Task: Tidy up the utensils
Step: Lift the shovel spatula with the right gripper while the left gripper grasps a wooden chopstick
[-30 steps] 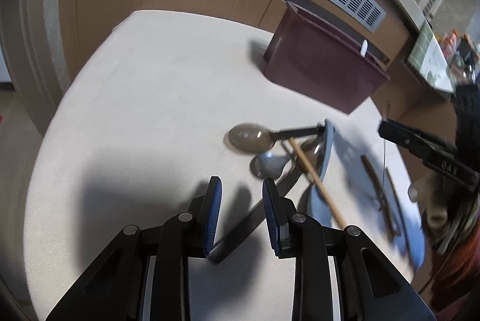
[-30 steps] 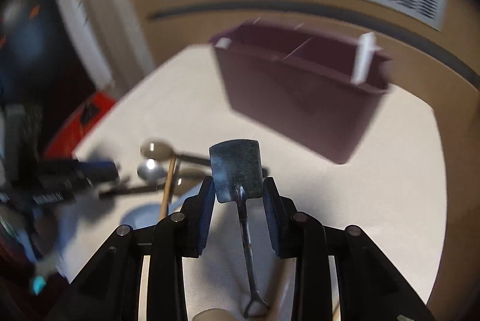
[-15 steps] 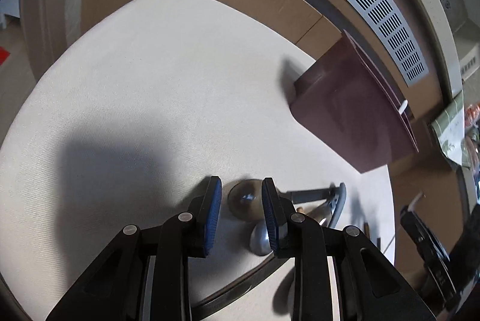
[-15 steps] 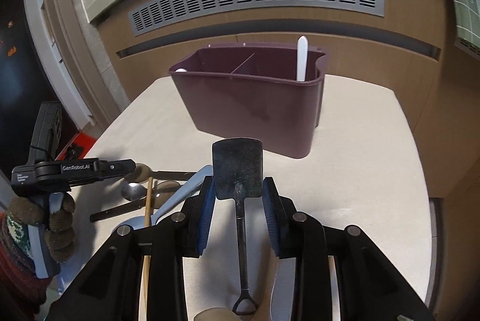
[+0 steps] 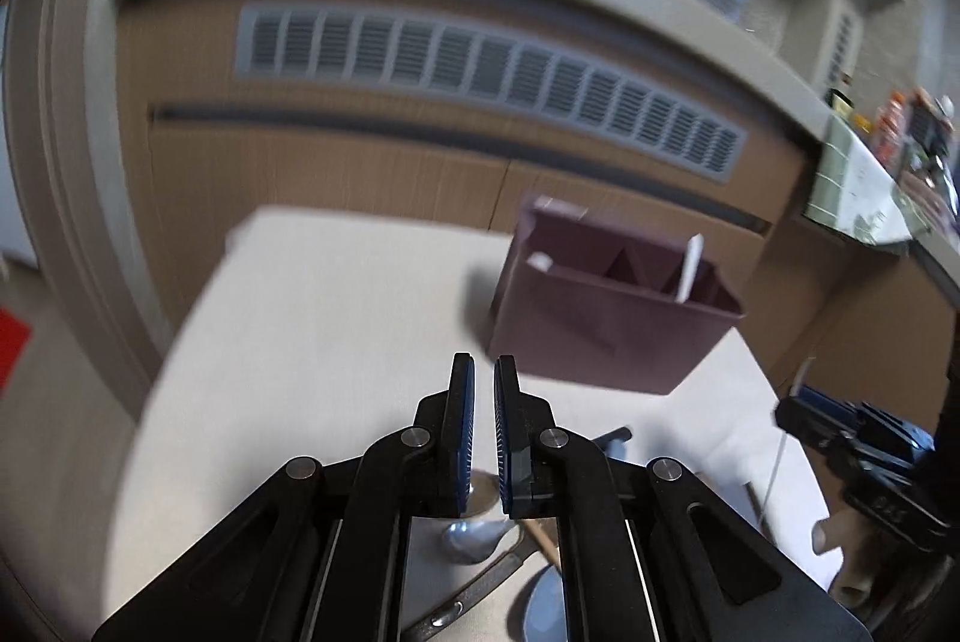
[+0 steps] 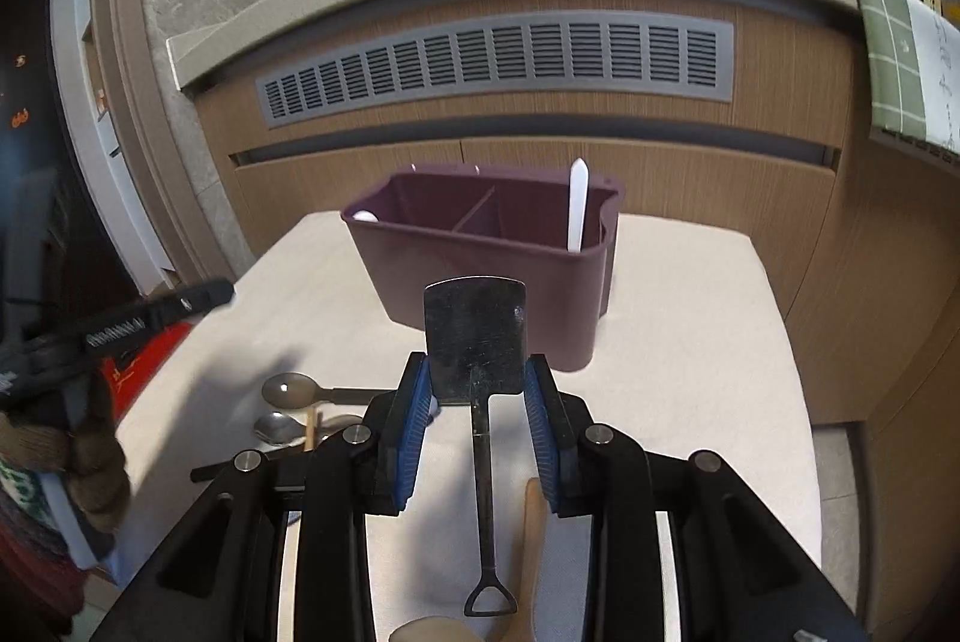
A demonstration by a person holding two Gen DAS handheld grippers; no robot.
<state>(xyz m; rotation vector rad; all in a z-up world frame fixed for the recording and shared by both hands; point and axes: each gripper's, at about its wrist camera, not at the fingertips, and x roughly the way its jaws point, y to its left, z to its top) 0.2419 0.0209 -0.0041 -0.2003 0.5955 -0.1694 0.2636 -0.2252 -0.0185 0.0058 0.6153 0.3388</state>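
Observation:
My right gripper point(image 6: 477, 378) is shut on a small black metal spatula point(image 6: 474, 336), blade up, handle hanging down toward the camera. It is held above the table in front of the maroon utensil caddy point(image 6: 480, 276), which has dividers and a white utensil point(image 6: 576, 204) standing in it. My left gripper point(image 5: 483, 390) has its jaws nearly closed with nothing between them, raised above spoons point(image 5: 474, 534) on the table. The caddy point(image 5: 606, 324) is ahead to its right. Spoons point(image 6: 294, 390) and a wooden stick lie at the left in the right wrist view.
The beige table point(image 6: 690, 342) stands against a wooden cabinet with a grey vent point(image 6: 498, 60). My right gripper point(image 5: 864, 456) shows at the right edge of the left wrist view, and my left gripper point(image 6: 120, 324) at the left of the right wrist view.
My left gripper has lifted and tilted up from the spoon pile, and its jaws have closed to a narrow gap. My right gripper has moved closer to the caddy with the spatula.

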